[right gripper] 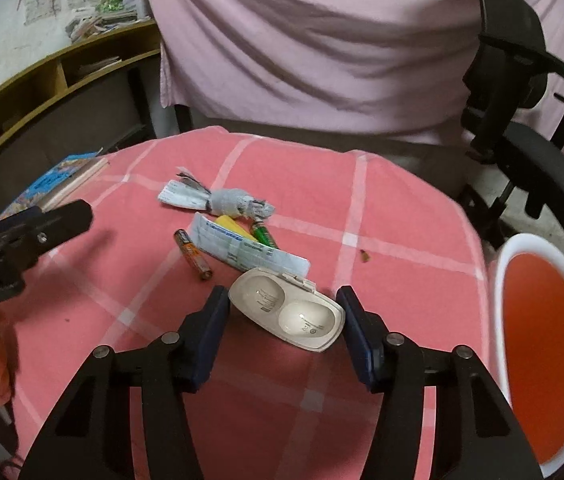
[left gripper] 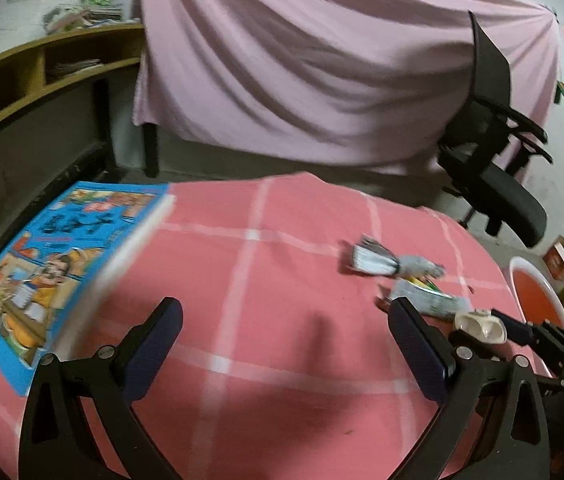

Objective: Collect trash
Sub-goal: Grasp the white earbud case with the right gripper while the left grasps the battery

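A cream plastic blister case (right gripper: 286, 312) lies on the pink checked cloth (right gripper: 402, 216), and the pads of my right gripper (right gripper: 282, 300) touch both of its ends. Behind it are a printed receipt (right gripper: 249, 250), an orange battery (right gripper: 193, 254), a green battery (right gripper: 264, 236), a yellow piece (right gripper: 233, 226) and a twisted paper wad (right gripper: 217, 200). My left gripper (left gripper: 285, 308) hangs open over bare cloth with nothing between its fingers. In the left wrist view the case (left gripper: 480, 326) and the paper wad (left gripper: 386, 264) sit to its right.
A white bin with a red inside (right gripper: 546, 344) stands at the table's right edge. A blue picture book (left gripper: 61, 264) lies at the left of the cloth. Beyond the table are a black office chair (right gripper: 530, 152), a pink draped sheet (left gripper: 322, 60) and a wooden shelf (left gripper: 41, 64).
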Tool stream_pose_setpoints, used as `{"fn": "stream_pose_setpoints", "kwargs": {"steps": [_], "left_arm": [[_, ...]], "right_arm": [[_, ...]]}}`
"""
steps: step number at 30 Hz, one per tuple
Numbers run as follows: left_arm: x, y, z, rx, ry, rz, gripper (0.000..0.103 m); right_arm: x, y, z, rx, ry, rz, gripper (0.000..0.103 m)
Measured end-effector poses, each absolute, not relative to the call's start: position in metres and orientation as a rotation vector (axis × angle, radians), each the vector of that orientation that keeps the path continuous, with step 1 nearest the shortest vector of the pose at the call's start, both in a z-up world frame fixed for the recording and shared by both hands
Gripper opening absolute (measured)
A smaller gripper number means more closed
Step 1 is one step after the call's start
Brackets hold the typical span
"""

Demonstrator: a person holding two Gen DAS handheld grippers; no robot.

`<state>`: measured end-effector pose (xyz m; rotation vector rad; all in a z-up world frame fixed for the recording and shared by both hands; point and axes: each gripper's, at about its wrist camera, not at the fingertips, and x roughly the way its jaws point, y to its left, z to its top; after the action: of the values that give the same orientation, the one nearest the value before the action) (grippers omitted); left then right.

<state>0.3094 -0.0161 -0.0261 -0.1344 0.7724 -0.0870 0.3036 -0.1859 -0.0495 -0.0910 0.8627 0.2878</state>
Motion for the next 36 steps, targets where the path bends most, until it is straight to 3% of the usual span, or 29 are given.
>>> {"fn": "stream_pose_setpoints", "kwargs": {"steps": [6, 10, 12, 13, 22, 25, 30, 36], "left_arm": [[0.32, -0.041, -0.03, -0.103, 0.834, -0.204, 0.097], [0.332, -0.058, -0.035, -0.097, 0.875, -0.26, 0.085], [0.337, -0.07, -0.035, -0.08, 0.887, -0.306, 0.068], [0.339, -0.074, -0.036, -0.068, 0.899, -0.319, 0.065], [0.347, -0.087, -0.041, -0.025, 0.921, -0.358, 0.052], [0.347, -0.091, -0.043, -0.003, 0.922, -0.329, 0.041], [0.346, -0.088, -0.044, -0.006, 0.919, -0.322, 0.014], [0.343, -0.083, -0.043, -0.033, 0.913, -0.332, 0.01]], "right_arm": [[0.304, -0.216, -0.047, 0.017, 0.858, 0.259, 0.054], [0.303, -0.222, -0.047, 0.033, 0.861, 0.244, 0.053], [0.301, -0.225, -0.046, 0.043, 0.858, 0.238, 0.053], [0.301, -0.227, -0.046, 0.052, 0.857, 0.237, 0.053], [0.303, -0.234, -0.048, 0.115, 0.86, 0.258, 0.054], [0.303, -0.234, -0.049, 0.117, 0.862, 0.259, 0.054], [0.302, -0.233, -0.048, 0.112, 0.859, 0.257, 0.053], [0.299, -0.229, -0.049, 0.091, 0.851, 0.257, 0.053]]}}
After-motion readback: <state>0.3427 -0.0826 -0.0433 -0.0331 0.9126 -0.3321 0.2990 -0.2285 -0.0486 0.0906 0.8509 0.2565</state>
